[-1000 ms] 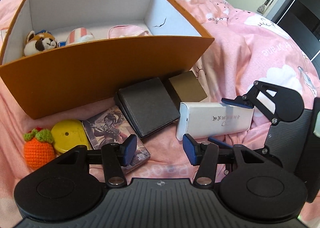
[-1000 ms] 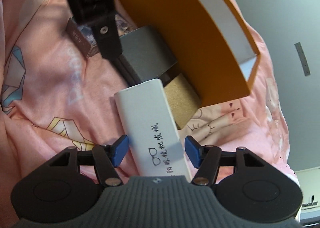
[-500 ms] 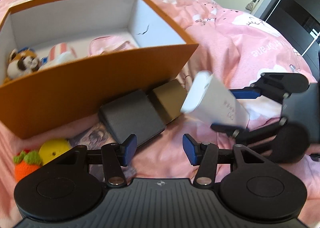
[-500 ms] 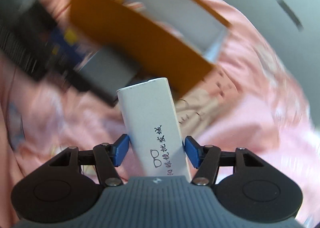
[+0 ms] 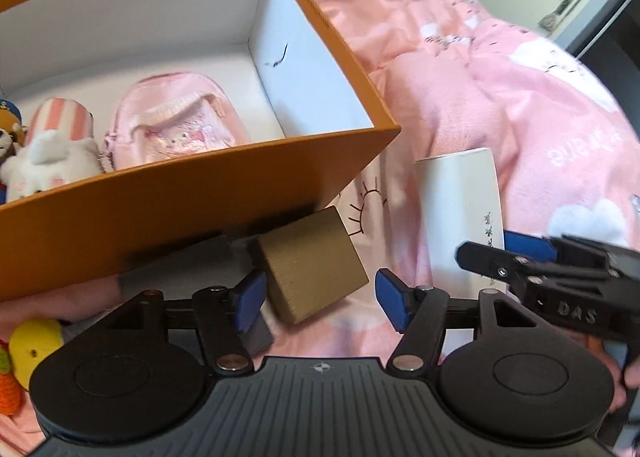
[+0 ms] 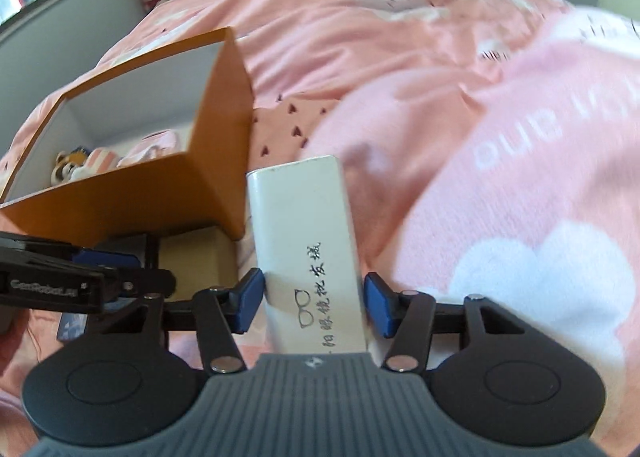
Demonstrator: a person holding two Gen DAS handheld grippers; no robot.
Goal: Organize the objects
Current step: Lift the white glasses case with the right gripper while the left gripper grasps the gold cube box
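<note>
Currently the right gripper (image 6: pixel 314 303) pinches a white case (image 6: pixel 310 253) by its long sides, jaws closing on it, lifted over the pink bedspread (image 6: pixel 480 117) just beside the right corner of the orange box (image 5: pixel 200 201). Its long axis runs forward along the fingers, free end tilted up and away. Left gripper (image 5: pixel 320 299) is spreading, nothing held, around a gold box (image 5: pixel 312 265) at the orange box's front wall. Risk: the smooth case, gripped near one end, could pivot or clip the orange rim.
</note>
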